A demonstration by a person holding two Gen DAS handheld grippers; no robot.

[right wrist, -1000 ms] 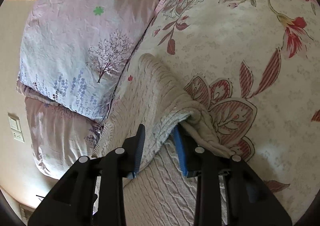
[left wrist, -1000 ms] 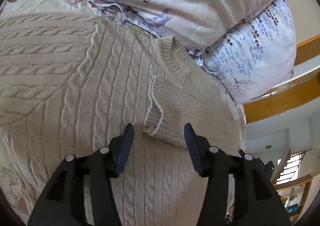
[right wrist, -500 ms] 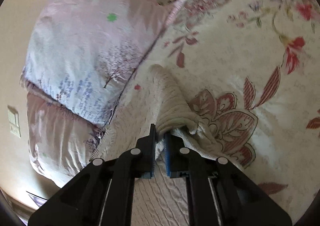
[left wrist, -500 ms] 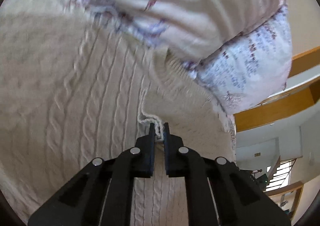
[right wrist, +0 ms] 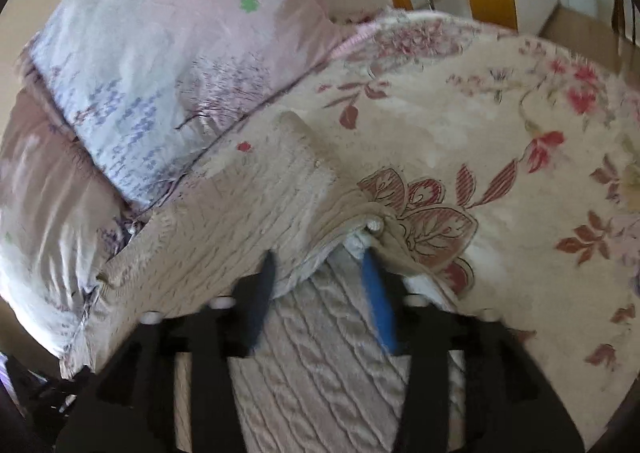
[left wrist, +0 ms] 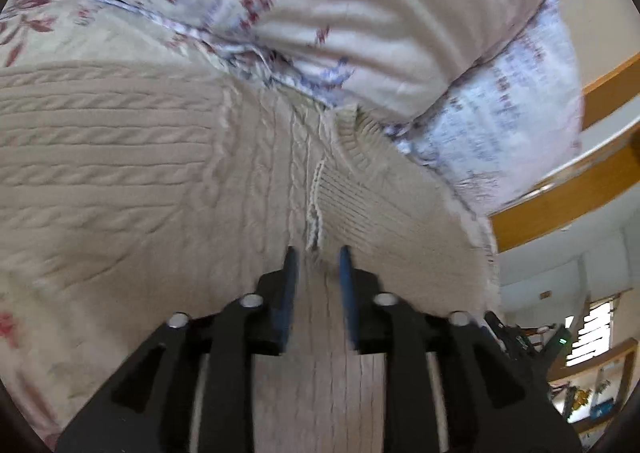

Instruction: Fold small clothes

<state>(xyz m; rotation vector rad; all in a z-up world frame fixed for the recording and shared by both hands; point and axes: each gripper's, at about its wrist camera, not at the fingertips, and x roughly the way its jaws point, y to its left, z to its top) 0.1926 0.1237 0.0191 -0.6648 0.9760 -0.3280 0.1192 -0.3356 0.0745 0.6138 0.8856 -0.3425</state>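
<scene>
Sweater (left wrist: 132, 173) is lying flat on the bed (right wrist: 460, 141), filling left and centre of the left wrist frame, neck end butting against the pillows (left wrist: 360, 13) at the top. Folded-in sleeve (left wrist: 384, 205) is sitting right of centre, its cuff edge running down toward the gripper.

Left gripper (left wrist: 316, 265): fingers parted a little, straddling the cuff edge, not pinching it. Risk: closing from here may be catching only the loose edge stitch, so the knit stretches or slips out instead of lifting. It could also be grabbing the body layer underneath and dragging the whole sweater.

Right wrist frame: sweater (right wrist: 224, 237) in lower centre, folded panel lying over the cable-knit body, with a bunched corner near the centre.

Right gripper (right wrist: 320, 273): fingers apart, holding nothing, hovering at the fold's open edge. Risk: that bunched corner is looking unsettled; a pull here may be unrolling the fold or snagging the floral bedspread beside it. Frames are blurred, so contact is unclear.
</scene>
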